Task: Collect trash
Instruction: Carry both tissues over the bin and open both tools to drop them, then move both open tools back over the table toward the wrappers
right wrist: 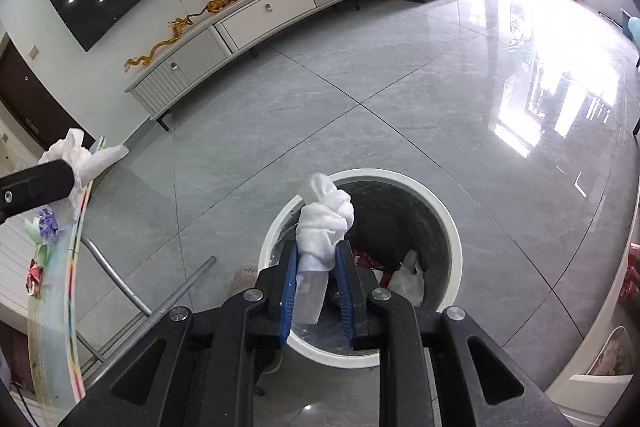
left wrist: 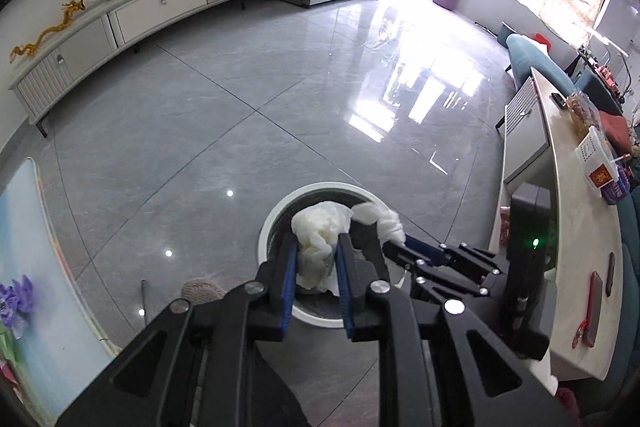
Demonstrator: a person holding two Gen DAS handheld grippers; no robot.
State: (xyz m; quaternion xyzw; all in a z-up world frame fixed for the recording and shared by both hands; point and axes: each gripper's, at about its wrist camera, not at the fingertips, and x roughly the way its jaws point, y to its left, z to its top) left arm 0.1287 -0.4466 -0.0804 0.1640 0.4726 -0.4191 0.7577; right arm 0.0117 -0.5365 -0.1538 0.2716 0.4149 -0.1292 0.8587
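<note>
A round white trash bin [left wrist: 276, 215] [right wrist: 452, 227] with a dark liner stands on the grey tiled floor; it holds wrappers and a white bag [right wrist: 408, 279]. My left gripper [left wrist: 317, 259] is shut on a crumpled white tissue [left wrist: 320, 227] above the bin's mouth. My right gripper [right wrist: 318, 259] is shut on a twisted white tissue wad [right wrist: 324, 223] above the bin's near rim. In the left wrist view the right gripper [left wrist: 394, 245] reaches in from the right with its wad [left wrist: 380, 219]. In the right wrist view the left gripper's finger [right wrist: 40, 183] and its tissue [right wrist: 80, 155] show at the left edge.
A glass table edge with flower decoration [left wrist: 32, 247] [right wrist: 72, 267] is on the left, with metal legs [right wrist: 168, 303] below. A long table [left wrist: 580, 227] with boxes and phones is on the right. A TV cabinet [left wrist: 140, 11] stands along the far wall.
</note>
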